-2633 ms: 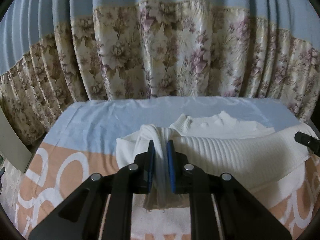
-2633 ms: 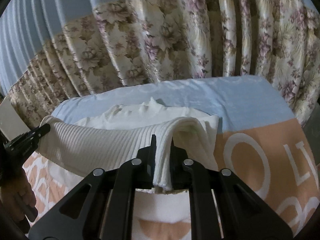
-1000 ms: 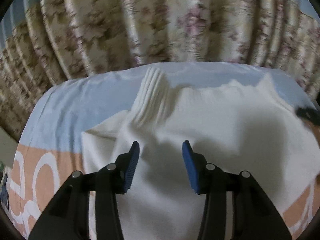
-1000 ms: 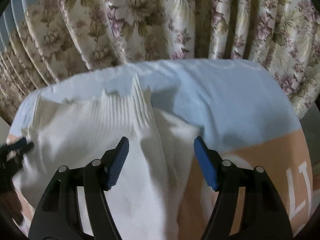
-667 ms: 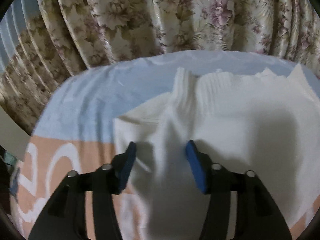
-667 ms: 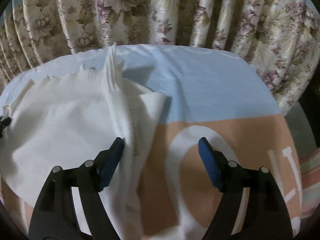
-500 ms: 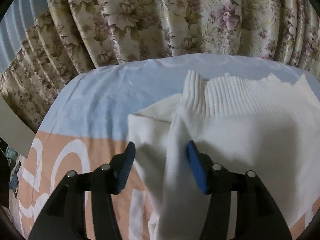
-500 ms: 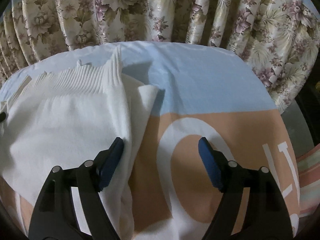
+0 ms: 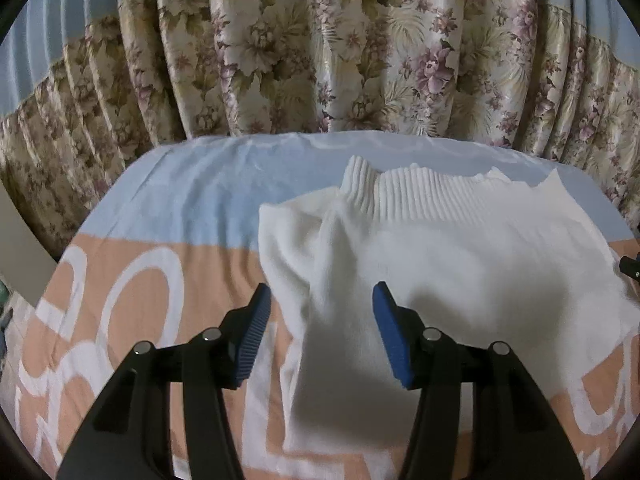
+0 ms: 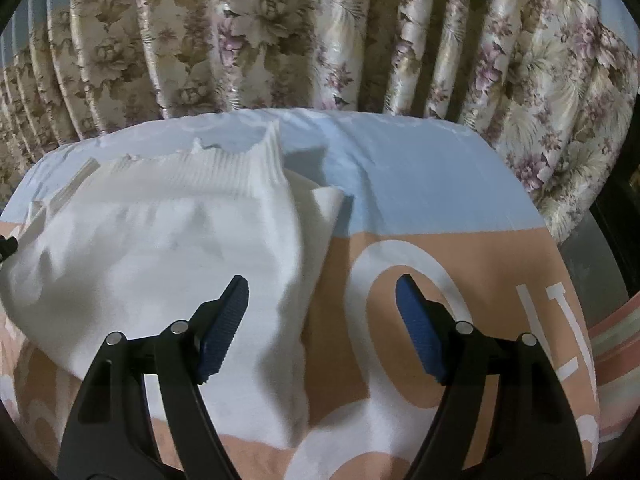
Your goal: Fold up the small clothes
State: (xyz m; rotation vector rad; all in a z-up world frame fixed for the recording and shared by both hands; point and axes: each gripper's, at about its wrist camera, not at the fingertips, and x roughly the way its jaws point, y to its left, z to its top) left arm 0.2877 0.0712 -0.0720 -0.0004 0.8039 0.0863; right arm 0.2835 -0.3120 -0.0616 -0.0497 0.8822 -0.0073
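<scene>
Floral curtains (image 9: 320, 60) hang behind a bed covered by a blue and peach sheet (image 9: 192, 200) with large white lettering. On it lies a folded white sweater (image 9: 440, 264), its long axis running side to side across the bed and its ribbed hem (image 9: 400, 200) turned toward the curtains. The left gripper (image 9: 320, 332) and right gripper (image 10: 320, 324) hover over opposite ends, jaws apart, gripping nothing.

One sweater (image 9: 460, 264), one bedsheet (image 9: 192, 200), one curtain (image 9: 320, 48).
</scene>
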